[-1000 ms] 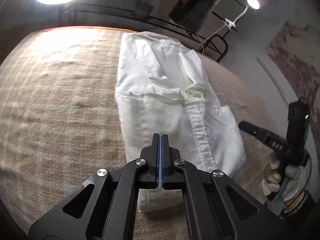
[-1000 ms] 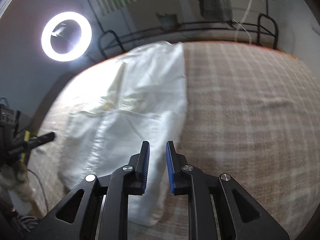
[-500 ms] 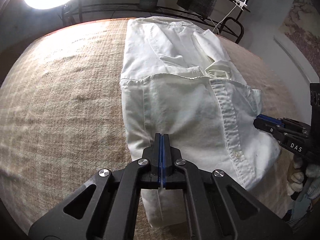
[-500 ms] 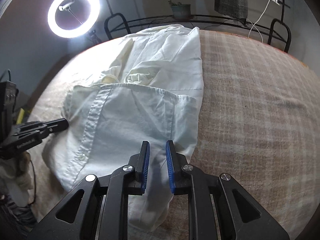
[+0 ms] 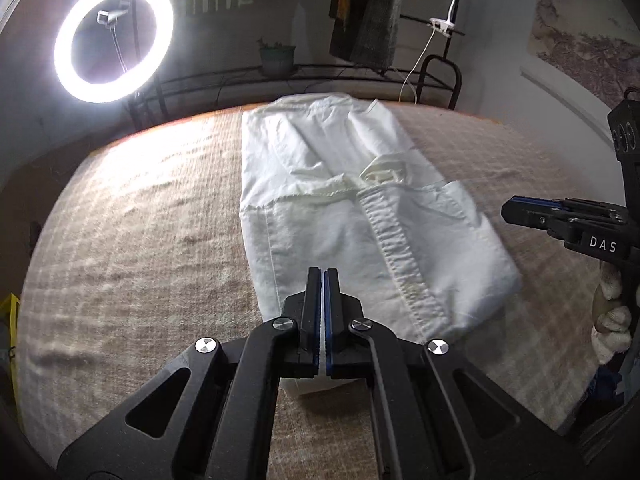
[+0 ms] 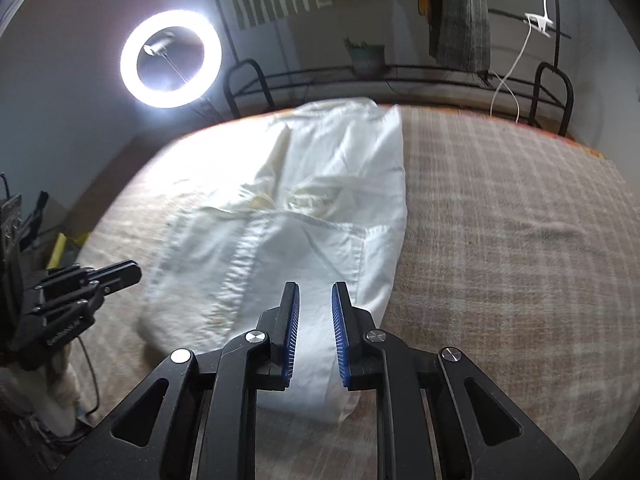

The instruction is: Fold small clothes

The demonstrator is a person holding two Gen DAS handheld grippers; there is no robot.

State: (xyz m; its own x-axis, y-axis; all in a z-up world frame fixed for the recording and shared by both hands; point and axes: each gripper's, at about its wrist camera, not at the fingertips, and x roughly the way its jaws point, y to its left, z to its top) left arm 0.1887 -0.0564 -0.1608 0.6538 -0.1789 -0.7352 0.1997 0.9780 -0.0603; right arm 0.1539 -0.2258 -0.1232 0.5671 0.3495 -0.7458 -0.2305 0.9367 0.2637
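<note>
The white shirt (image 5: 360, 232) lies folded lengthwise on the plaid blanket (image 5: 140, 248) just beyond your grippers, button placket up. Your left gripper (image 5: 322, 280) hangs over its near edge with fingers pressed together on nothing; your right gripper (image 6: 315, 300) has fingers slightly apart, empty. Beyond glows a ring light (image 5: 114, 38).

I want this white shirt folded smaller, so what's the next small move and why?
Probably lower the right tool, open with nothing between its jaws, onto the near hem of the white shirt, because the shirt lies long on the checked cover and neither tool grips it.
</note>
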